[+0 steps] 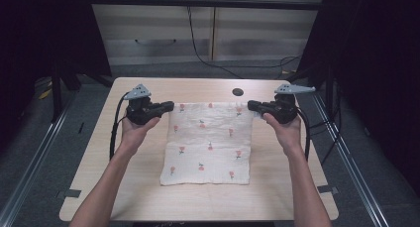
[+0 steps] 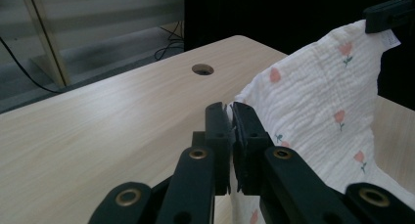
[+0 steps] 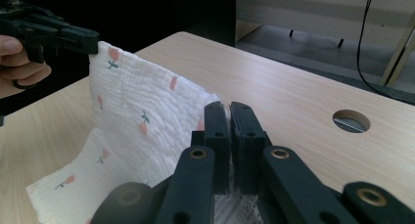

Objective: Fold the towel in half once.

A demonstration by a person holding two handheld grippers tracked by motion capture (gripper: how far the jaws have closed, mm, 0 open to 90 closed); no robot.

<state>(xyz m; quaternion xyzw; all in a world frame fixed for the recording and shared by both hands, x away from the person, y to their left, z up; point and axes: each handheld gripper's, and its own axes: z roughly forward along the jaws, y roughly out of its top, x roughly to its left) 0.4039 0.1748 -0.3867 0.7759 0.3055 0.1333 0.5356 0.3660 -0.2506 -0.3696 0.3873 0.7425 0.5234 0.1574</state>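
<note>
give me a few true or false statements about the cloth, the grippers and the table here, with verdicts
1. The left gripper is shut on a far corner of the cloth. True.
2. The right gripper hangs open above the table, away from the cloth. False: it is shut on the other far corner.
3. The cloth is plain white. False: it is white with small pink flowers.
4. The far edge of the cloth is lifted off the table while its near edge lies on the wood. True.
5. The round hole in the table is covered by the cloth. False: it lies bare, beyond the cloth's far edge.
</note>
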